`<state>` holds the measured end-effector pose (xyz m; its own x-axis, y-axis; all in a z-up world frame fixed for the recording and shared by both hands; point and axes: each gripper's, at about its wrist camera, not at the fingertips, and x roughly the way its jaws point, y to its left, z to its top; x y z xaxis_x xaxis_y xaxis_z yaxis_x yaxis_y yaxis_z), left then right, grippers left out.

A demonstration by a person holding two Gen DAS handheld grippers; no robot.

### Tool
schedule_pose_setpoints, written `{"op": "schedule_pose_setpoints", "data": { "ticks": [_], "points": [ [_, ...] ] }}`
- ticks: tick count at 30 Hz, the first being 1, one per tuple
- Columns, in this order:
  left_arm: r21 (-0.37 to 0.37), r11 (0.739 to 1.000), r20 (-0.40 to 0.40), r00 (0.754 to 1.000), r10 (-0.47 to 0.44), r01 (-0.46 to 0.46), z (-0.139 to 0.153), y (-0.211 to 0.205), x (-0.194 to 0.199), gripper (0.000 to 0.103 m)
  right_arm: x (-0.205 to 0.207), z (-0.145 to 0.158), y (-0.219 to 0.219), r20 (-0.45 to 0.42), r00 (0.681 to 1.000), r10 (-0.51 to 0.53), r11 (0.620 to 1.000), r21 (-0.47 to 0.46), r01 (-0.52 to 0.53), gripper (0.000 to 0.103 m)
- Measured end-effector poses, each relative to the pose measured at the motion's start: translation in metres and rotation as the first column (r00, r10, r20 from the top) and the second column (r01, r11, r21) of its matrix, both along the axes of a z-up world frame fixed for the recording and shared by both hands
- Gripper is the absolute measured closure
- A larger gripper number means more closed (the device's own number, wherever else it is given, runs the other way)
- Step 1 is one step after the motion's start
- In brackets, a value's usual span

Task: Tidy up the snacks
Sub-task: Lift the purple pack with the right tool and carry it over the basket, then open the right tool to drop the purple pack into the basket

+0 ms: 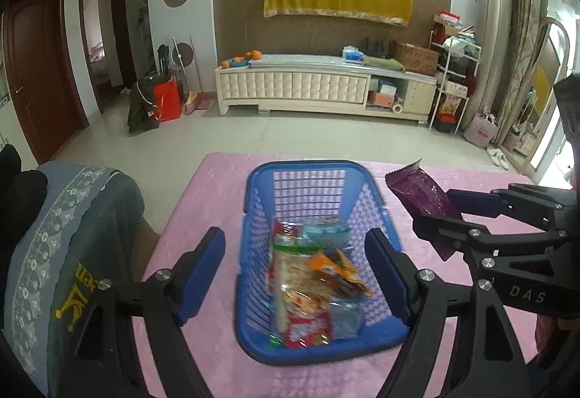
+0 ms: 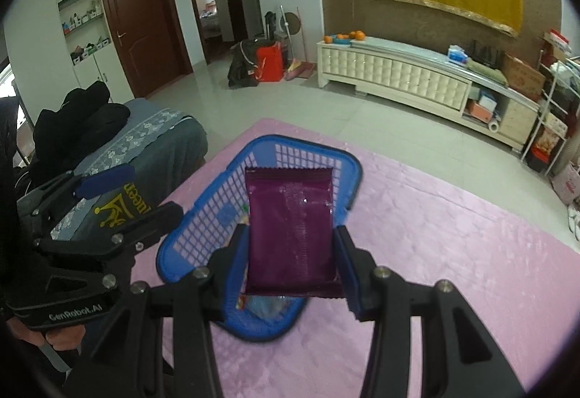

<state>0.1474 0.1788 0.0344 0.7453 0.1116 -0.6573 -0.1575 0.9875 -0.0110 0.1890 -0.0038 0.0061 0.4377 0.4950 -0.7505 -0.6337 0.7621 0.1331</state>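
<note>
A blue plastic basket (image 1: 253,292) sits on the pink table cover (image 1: 203,354) and holds several snack packets (image 1: 311,278). My left gripper (image 1: 293,274) is open and empty, its fingers spread on either side of the basket's near half. My right gripper (image 2: 291,260) is shut on a purple snack packet (image 2: 291,234) and holds it above the basket (image 2: 203,227). From the left wrist view the right gripper (image 1: 440,209) and its purple packet (image 1: 420,195) are to the right of the basket's rim.
A grey chair back (image 1: 72,234) with a lace strip and black clothing stands at the table's left edge. Pink cover (image 2: 453,271) stretches to the right of the basket. A white TV cabinet (image 1: 308,82) stands across the tiled floor.
</note>
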Motion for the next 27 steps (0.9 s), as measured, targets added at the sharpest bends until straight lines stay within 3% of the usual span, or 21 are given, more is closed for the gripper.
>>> {"op": "schedule_pose_setpoints", "data": {
  "ticks": [8,17,18,20,22,27],
  "points": [
    [0.002,1.0,-0.072,0.997,0.027,-0.027,-0.022,0.034,0.038,0.025,0.034,-0.03,0.034,-0.06,0.998,0.017,0.999,-0.042,-0.019,0.052],
    [-0.02,1.0,-0.104,0.995,0.015,-0.017,-0.039,0.048,0.052,0.025,0.047,-0.054,0.052,-0.088,0.996,0.027,0.995,-0.098,-0.035,0.051],
    [-0.017,1.0,-0.108,0.994,0.013,-0.015,-0.041,0.047,0.052,0.025,0.047,-0.055,0.053,-0.078,0.997,0.024,0.993,-0.11,-0.033,0.05],
    [-0.02,1.0,-0.101,0.995,0.011,-0.013,-0.042,0.046,0.048,0.025,0.048,-0.059,0.054,-0.065,0.998,0.007,0.991,-0.136,-0.016,0.031],
    [-0.024,0.999,-0.094,0.995,0.021,-0.024,-0.043,0.044,0.043,0.025,0.047,-0.061,0.05,-0.057,0.998,-0.016,0.989,-0.15,0.007,0.024],
    [-0.049,0.999,-0.045,0.999,-0.012,0.01,-0.04,0.028,0.014,0.025,0.023,-0.048,0.015,-0.046,0.996,-0.07,0.993,-0.095,0.066,0.024]
  ]
}}
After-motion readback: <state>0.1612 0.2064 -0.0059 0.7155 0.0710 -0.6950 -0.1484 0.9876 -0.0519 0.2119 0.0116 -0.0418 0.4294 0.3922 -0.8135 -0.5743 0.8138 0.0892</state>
